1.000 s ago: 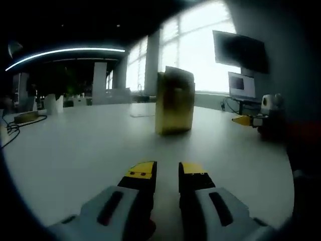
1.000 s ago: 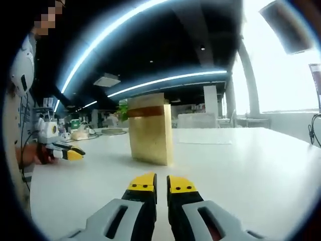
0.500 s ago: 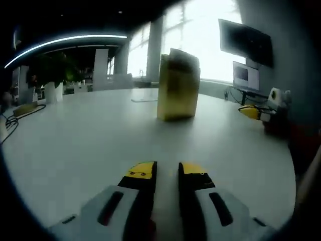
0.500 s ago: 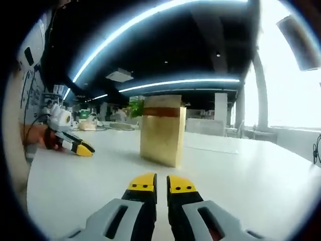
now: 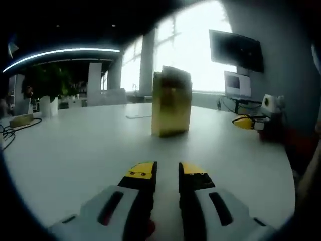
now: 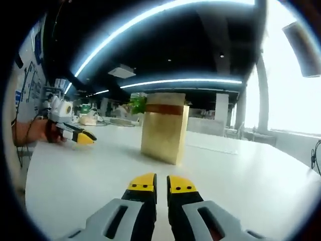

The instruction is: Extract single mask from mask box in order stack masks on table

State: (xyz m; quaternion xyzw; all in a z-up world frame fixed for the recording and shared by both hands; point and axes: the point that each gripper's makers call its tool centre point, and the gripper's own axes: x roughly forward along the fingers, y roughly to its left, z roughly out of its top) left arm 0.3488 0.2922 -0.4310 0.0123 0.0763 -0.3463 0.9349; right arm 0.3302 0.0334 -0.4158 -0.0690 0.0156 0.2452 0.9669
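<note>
The mask box [image 5: 171, 103] is a tall gold-yellow carton standing upright on the white table [image 5: 75, 150]. It stands a good way ahead of my left gripper [image 5: 168, 170], whose yellow-tipped jaws are close together and hold nothing. The right gripper view shows the same mask box [image 6: 164, 126] with a brown band near its top. My right gripper [image 6: 162, 184] rests low over the table short of it, shut and empty. The right gripper's yellow tip [image 5: 245, 122] comes in from the right. The left gripper [image 6: 75, 135] appears at the far left, held by a hand [image 6: 35, 136].
A flat pale sheet [image 6: 210, 143] lies on the table beyond the box. A dark monitor [image 5: 235, 49] hangs on the wall above a small screen [image 5: 238, 84]. Cables [image 5: 7, 133] trail at the left edge, near white pots [image 5: 47, 105].
Both views have shifted slightly with the hands. The box stands where it was. Both grippers' jaws keep the same spacing and hold nothing.
</note>
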